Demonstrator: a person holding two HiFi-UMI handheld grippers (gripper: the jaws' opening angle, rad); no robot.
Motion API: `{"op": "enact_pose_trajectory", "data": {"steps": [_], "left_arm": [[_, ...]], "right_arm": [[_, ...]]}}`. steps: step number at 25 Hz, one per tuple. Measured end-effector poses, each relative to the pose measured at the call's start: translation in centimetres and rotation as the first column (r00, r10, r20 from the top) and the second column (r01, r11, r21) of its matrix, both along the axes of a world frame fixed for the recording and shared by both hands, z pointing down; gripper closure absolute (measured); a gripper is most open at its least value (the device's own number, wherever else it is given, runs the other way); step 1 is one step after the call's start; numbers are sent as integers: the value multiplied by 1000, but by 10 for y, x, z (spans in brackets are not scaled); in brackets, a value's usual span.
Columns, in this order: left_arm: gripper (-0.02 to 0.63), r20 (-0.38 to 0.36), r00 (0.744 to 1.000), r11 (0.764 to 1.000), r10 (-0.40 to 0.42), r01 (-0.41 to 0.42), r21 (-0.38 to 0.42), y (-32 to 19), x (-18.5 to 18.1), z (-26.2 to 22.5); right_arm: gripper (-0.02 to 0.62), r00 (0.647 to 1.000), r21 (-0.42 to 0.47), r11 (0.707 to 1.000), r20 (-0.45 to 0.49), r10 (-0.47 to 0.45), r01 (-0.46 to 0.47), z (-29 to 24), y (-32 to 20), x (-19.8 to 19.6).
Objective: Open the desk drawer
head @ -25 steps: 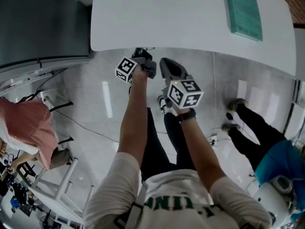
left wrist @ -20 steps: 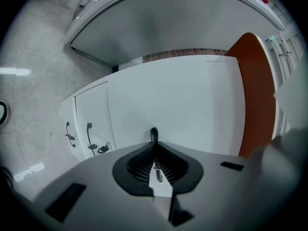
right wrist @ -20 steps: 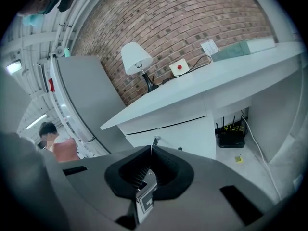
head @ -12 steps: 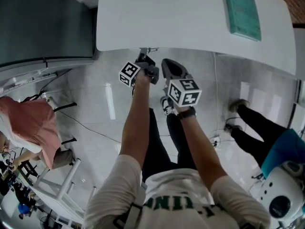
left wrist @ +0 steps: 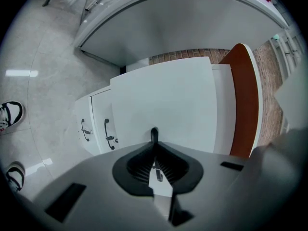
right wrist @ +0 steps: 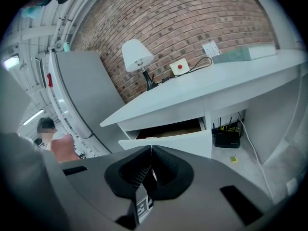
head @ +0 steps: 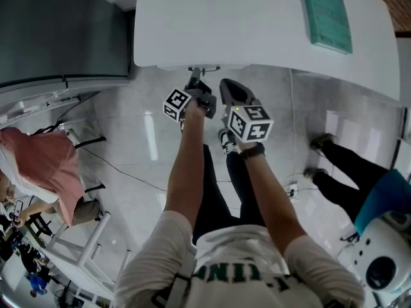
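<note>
The white desk point(head: 257, 24) fills the top of the head view. Its drawer point(head: 204, 67) shows as a thin white strip past the desk's front edge. My left gripper point(head: 194, 77) reaches that strip and is shut on the drawer's dark handle point(left wrist: 154, 134), which pokes out past the jaw tips in front of the white drawer front point(left wrist: 163, 100). My right gripper point(head: 227, 87) hangs just to the right, shut and holding nothing. In the right gripper view the drawer point(right wrist: 178, 141) stands partly out, with a brown inside visible above its front panel.
A green book point(head: 327, 15) lies on the desk's right part. A grey cabinet point(head: 58, 31) stands to the left. A lamp point(right wrist: 137, 57) is on the desk's far side and a router point(right wrist: 226, 138) under it. Another person's legs point(head: 347, 172) are at the right.
My left gripper has moved back toward my body with the handle in it. The drawer front has come out a little from under the desk's edge. The right gripper stayed put.
</note>
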State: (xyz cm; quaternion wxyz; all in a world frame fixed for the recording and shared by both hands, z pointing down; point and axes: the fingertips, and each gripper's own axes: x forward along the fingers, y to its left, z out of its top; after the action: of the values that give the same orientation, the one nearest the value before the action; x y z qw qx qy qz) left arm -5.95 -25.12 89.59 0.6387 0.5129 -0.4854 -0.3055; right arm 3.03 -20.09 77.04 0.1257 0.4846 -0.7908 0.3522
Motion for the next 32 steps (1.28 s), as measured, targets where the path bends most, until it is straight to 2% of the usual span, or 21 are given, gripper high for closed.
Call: {"op": "enact_pose_trajectory", "data": {"steps": [15,32], "left_arm": [[588,-6,1000,999,-14,14,-39,38,0,-2],[589,-16,1000,996,-26,25,-89,115,-4,1]], "right_arm": [[591,1000,-16,1000,13,-13,14,-7,15,-1],[591,999,-41,998,3,-49,49,-8,50,-8]]}}
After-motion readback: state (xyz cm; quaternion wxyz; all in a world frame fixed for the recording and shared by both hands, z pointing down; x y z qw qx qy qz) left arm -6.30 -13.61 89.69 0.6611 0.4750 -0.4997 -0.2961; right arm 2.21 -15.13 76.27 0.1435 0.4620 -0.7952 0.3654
